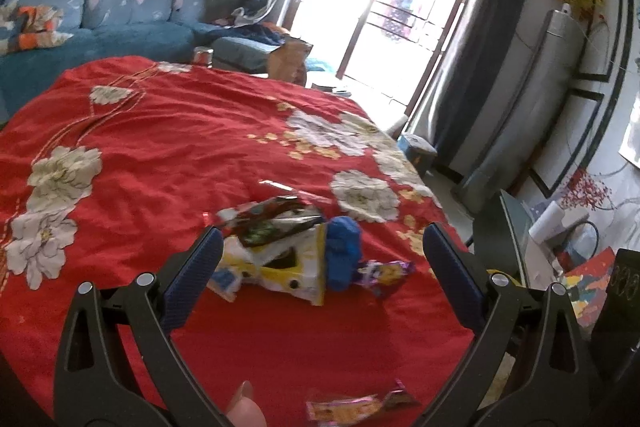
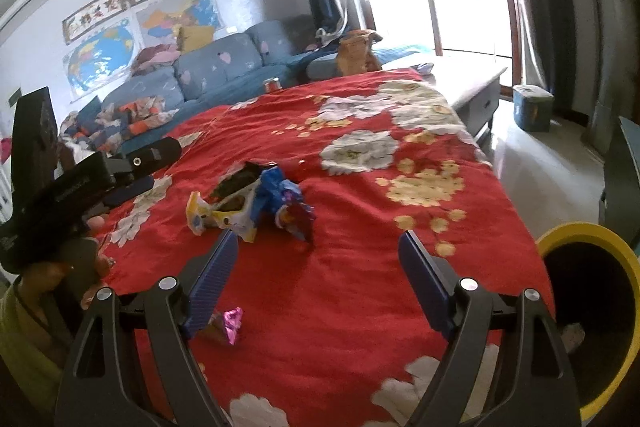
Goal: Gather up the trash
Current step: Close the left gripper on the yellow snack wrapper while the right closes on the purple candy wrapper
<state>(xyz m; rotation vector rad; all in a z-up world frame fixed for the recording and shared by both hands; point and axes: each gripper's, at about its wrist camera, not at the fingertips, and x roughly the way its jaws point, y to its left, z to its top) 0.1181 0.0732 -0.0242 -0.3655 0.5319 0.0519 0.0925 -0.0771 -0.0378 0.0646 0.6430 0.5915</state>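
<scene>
Crumpled wrappers lie in a pile on the red flowered cloth (image 1: 160,147): a yellow-and-white packet (image 1: 276,267), a blue wad (image 1: 342,247) and a purple wrapper (image 1: 386,277). My left gripper (image 1: 322,247) is open, its jaws wide on either side of the pile and not touching it. A pink-and-yellow wrapper (image 1: 360,407) lies nearer the camera. In the right wrist view the same pile (image 2: 248,203) sits ahead of my open right gripper (image 2: 318,253), which holds nothing. A pink foil wrapper (image 2: 231,325) lies by its left finger (image 2: 212,279). The left gripper (image 2: 72,187) shows at the left in a hand.
A yellow-rimmed bin (image 2: 592,307) with a dark inside stands at the table's right edge. A blue sofa (image 2: 216,71) with clothes is behind, and a small blue box (image 2: 532,107) sits on the floor by the bright window. A metal can (image 2: 272,83) stands at the table's far edge.
</scene>
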